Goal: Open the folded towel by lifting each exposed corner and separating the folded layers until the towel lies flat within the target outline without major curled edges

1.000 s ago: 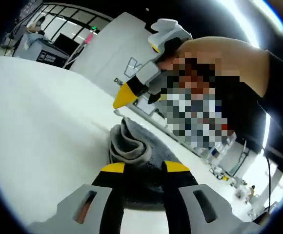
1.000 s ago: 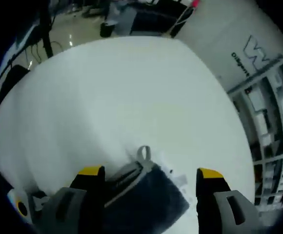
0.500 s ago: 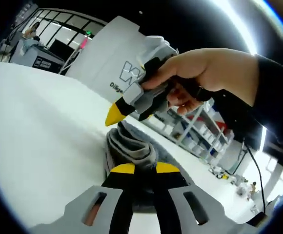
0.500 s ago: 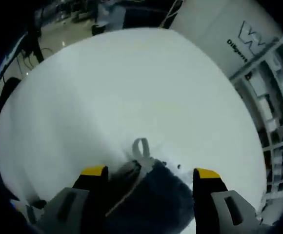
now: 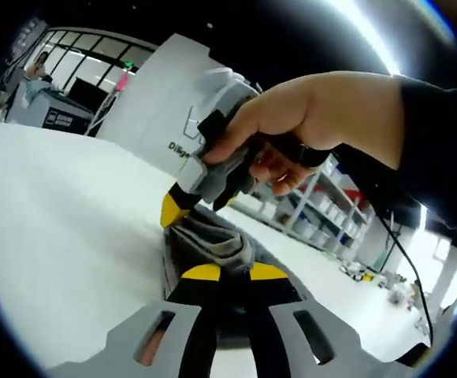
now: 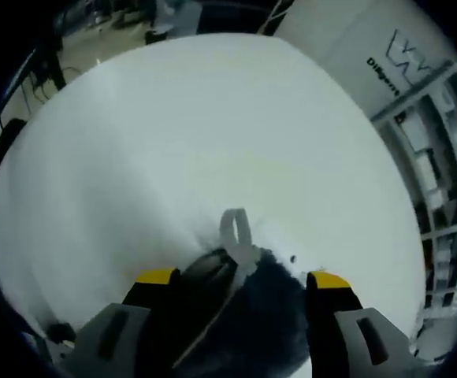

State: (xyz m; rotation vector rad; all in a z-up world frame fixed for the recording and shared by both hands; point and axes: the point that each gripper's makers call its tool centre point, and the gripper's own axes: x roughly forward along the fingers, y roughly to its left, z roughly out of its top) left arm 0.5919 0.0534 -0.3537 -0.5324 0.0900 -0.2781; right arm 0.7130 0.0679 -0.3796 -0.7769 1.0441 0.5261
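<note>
With the folded towel [image 5: 213,248] still bunched on the white tabletop [image 6: 173,142], the left gripper [image 5: 235,273] pinches its near edge, jaws nearly together, while the right gripper [image 6: 243,277], jaws spread, straddles the loop corner [image 6: 235,228] and should next close and lift.

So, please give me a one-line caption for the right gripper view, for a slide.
Open right gripper straddling the folded dark grey towel, its pale hanging loop lying on the white table.

Bare white table [image 6: 173,134] stretches wide ahead of the right tongs [image 6: 242,279]; just beyond the left tongs [image 5: 235,272], the folded towel [image 5: 209,240] and right tongs block passage.
</note>
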